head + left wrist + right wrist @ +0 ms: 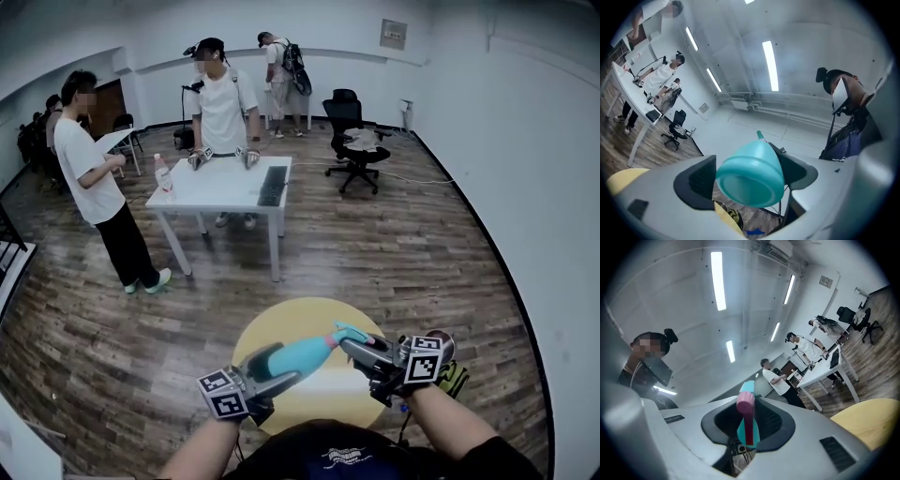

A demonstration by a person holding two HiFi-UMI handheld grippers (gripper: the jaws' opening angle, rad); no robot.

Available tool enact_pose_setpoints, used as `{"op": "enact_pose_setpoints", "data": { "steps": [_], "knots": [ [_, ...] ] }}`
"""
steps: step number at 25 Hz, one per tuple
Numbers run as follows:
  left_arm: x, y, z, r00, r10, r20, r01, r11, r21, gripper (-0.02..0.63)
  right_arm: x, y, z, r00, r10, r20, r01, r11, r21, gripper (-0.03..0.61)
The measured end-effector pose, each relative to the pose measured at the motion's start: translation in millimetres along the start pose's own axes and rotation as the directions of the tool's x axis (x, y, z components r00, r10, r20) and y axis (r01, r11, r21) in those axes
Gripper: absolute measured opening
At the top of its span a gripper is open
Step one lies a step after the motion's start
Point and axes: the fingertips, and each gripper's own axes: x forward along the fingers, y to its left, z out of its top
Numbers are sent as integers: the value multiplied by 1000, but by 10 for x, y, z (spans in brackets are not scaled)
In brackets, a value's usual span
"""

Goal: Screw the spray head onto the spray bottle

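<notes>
The spray bottle is held in the air over a round yellow bench, at 6 o'clock in the head view. It lies nearly level, with its base toward 8 o'clock and its neck toward 2 o'clock. The left tongs stand wide apart round the base. The left pad is clear of it, and the right pad may just touch it, though the bottle hides that side. The right tongs are clamped on the spray head, teal with a pink part, which sits at the bottle's neck. At 11 o'clock, well apart, people stand by a white bench.
</notes>
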Motion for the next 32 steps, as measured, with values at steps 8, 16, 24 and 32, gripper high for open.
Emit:
{"op": "enact_pose_setpoints", "data": {
  "steps": [8, 16, 24, 32],
  "knots": [
    [-33, 0, -9, 996, 16, -87, -11, 998, 59, 428, -98, 38, -133, 992, -40, -120, 22, 989, -146, 171],
    [-138, 116, 65, 983, 40, -179, -20, 993, 113, 426, -105, 52, -160, 965, -45, -258, -25, 965, -260, 298],
    [-29, -43, 43, 973, -6, -232, 43, 987, 153, 425, 77, 80, -524, 890, -50, -453, -103, 946, -307, 260],
    [-59, -145, 35, 972, -43, -232, 71, 991, 115, 425, 56, 170, -507, 894, -39, -445, -122, 937, -328, 161]
  ]
}}
